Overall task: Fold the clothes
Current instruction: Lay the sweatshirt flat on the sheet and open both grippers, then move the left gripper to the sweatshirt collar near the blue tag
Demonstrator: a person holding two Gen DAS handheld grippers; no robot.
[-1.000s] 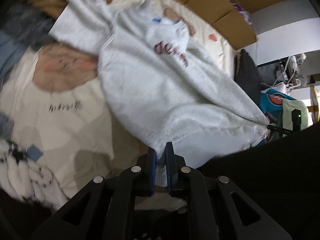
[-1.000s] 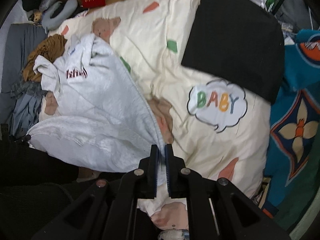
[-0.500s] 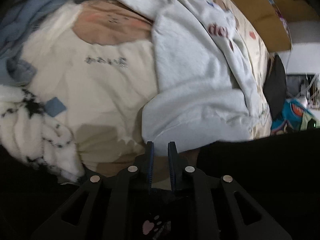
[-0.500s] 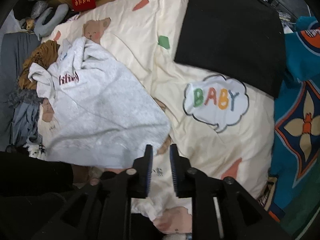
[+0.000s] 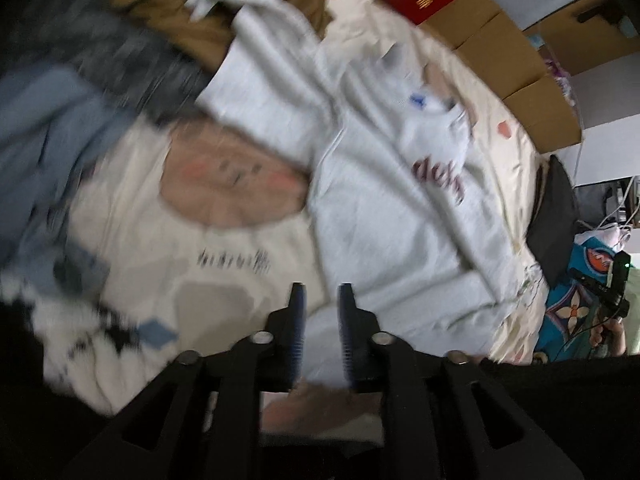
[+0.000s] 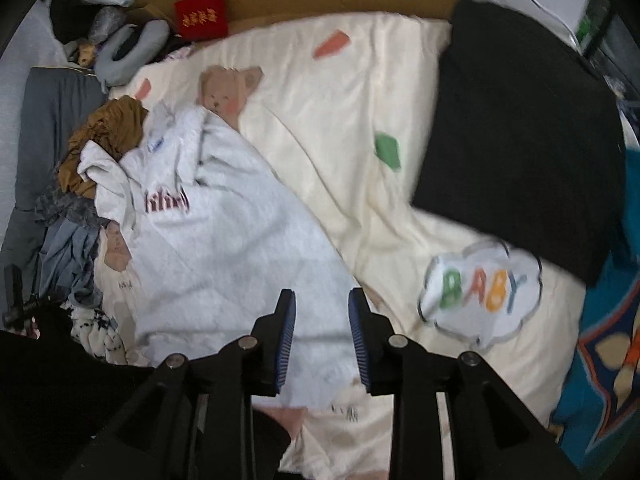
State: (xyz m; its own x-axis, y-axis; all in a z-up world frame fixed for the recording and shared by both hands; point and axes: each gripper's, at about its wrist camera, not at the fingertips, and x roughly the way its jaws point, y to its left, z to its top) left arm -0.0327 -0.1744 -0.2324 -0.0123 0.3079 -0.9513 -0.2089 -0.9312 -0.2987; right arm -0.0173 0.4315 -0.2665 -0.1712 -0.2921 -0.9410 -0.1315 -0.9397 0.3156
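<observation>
A light grey sweatshirt (image 5: 392, 216) with dark red lettering lies spread and creased on a cream quilt (image 5: 168, 248); it also shows in the right wrist view (image 6: 228, 264). My left gripper (image 5: 322, 300) is open and empty just above the sweatshirt's near left hem. My right gripper (image 6: 322, 300) is open and empty over the near right hem. The sweatshirt's upper part is bunched, with one sleeve (image 6: 100, 176) lying over other clothes.
A brown garment (image 6: 108, 136), dark and blue clothes (image 6: 68, 248) and a white fuzzy black-patterned garment (image 5: 80, 332) lie to the left. A black pillow (image 6: 516, 148) lies at the right, cardboard boxes (image 5: 500, 48) behind. A teal patterned blanket (image 6: 608, 340) lies at the right edge.
Both grippers let go of the sweatshirt's hem corners and opened wider. The lifted sweatshirt dropped flat onto the quilt. The left gripper swung back toward the hem.
</observation>
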